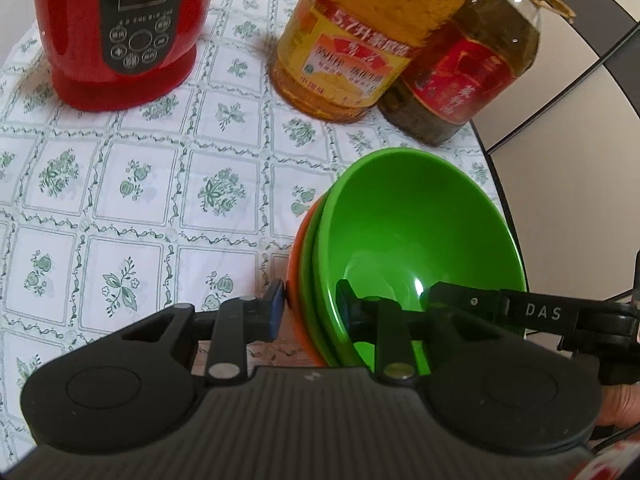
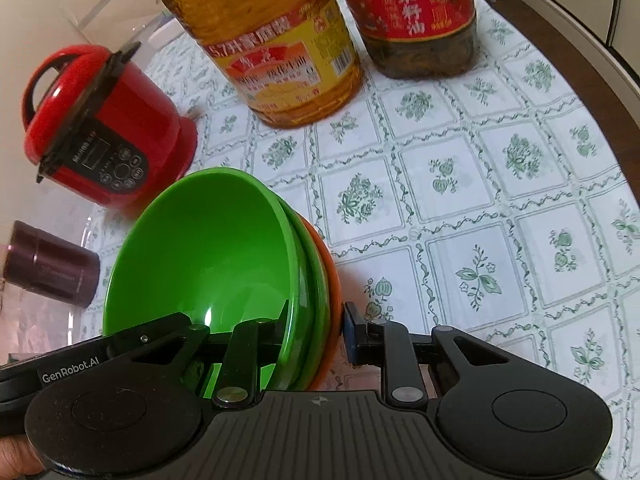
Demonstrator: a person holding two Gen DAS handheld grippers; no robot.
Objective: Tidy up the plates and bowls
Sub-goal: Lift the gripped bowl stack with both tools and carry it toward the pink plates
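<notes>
From the left wrist, we see the left gripper point(image 1: 310, 306) clamped on the rim of a stack of bowls point(image 1: 416, 240), two green nested in an orange one, tilted above the flowered tablecloth point(image 1: 140, 184). Behind stand a red cooker point(image 1: 120, 32) and two oil bottles point(image 1: 360, 40).

From the right wrist, we see the right gripper point(image 2: 316, 330) pinching the opposite rim of the same stack, a dark flask point(image 2: 52, 270) at left.

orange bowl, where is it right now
The orange bowl sits under two nested green bowls, clamped at opposite rims by the left gripper and right gripper, near the oil bottles.
</notes>
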